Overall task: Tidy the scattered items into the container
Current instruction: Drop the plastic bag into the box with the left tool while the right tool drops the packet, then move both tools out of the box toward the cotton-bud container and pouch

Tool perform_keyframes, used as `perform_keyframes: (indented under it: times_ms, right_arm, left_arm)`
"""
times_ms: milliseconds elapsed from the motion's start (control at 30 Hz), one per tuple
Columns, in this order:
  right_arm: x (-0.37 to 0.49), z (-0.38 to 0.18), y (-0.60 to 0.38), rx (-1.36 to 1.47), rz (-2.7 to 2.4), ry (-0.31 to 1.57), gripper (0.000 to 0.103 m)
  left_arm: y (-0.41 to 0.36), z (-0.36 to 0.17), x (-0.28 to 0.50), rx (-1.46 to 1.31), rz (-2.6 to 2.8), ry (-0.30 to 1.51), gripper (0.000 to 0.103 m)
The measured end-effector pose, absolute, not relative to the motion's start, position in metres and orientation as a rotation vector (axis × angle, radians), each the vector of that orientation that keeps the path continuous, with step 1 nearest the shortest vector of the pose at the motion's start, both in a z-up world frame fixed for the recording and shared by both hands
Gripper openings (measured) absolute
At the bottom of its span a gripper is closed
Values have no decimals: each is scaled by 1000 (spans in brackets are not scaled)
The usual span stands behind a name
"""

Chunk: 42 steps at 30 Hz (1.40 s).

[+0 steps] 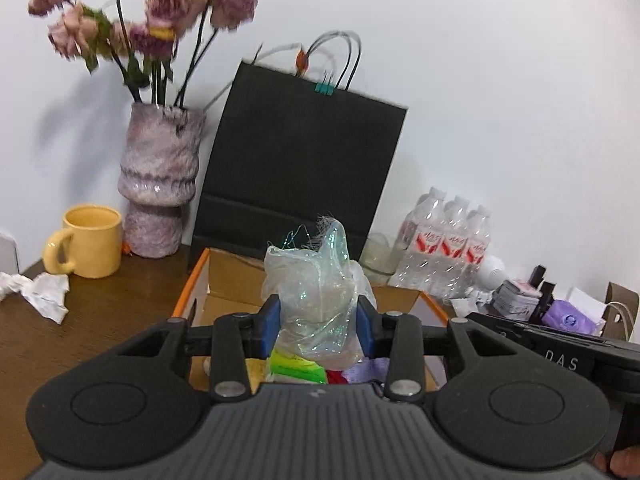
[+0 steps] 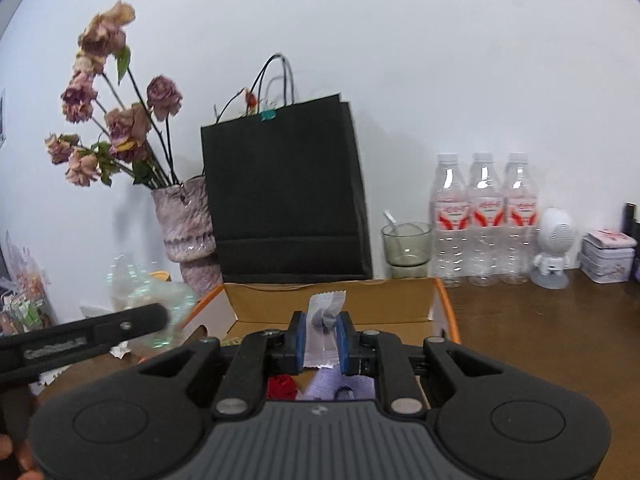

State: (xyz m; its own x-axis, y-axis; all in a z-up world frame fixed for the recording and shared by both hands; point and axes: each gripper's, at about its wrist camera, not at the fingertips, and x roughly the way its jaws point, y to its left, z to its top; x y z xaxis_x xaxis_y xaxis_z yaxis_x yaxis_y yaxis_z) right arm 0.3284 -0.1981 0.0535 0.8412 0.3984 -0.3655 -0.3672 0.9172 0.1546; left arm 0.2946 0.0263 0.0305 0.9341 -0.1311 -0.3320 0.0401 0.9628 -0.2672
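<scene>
Box (image 2: 404,304) on wooden table (image 2: 540,320), white wall (image 2: 440,60) behind.

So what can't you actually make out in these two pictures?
- Box contents: both views, mostly hidden behind the fingers and what they hold.
- Print on the white wrapper: right view, too small.
- Flowers: left view, blurred.
- Things beside the vase: right view, blurred at the left edge.
</scene>
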Motion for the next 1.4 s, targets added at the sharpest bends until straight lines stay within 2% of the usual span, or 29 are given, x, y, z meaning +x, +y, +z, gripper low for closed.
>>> perform_keyframes:
  times_ms: [367, 833, 900, 933, 967, 1000, 1033, 1067, 1100, 1133, 1400]
  right_arm:
    - [393, 18, -167, -6, 395, 524, 15]
    - [397, 7, -168, -15, 385, 557, 15]
    - [398, 8, -169, -14, 385, 558, 15]
    - [398, 8, -168, -14, 384, 559, 15]
    - [399, 8, -168, -14, 385, 562, 18]
    - [399, 8, -168, -16, 383, 567, 20]
    - [400, 9, -168, -19, 383, 574, 41]
    - [400, 9, -168, -21, 381, 579, 79]
    - [400, 10, -167, -28, 376, 579, 96]
    - [398, 10, -166, -40, 369, 569, 102]
    - [396, 14, -165, -62, 350, 565, 103]
  left_arm:
    - [35, 3, 361, -247, -71, 460, 39]
    - [30, -1, 363, -207, -68, 460, 39]
    - [30, -1, 363, -202, -69, 462, 44]
    - [29, 0, 363, -197, -68, 464, 57]
    - [28, 1, 363, -193, -64, 467, 82]
    - [27, 2, 362, -189, -50, 465, 95]
    - [25, 4, 360, -181, -30, 453, 103]
    - [24, 6, 358, -166, -18, 439, 103]
    - [22, 8, 357, -147, -16, 433, 103]
    - [21, 10, 356, -134, -16, 429, 103]
    - [20, 9, 358, -108, 12, 449, 103]
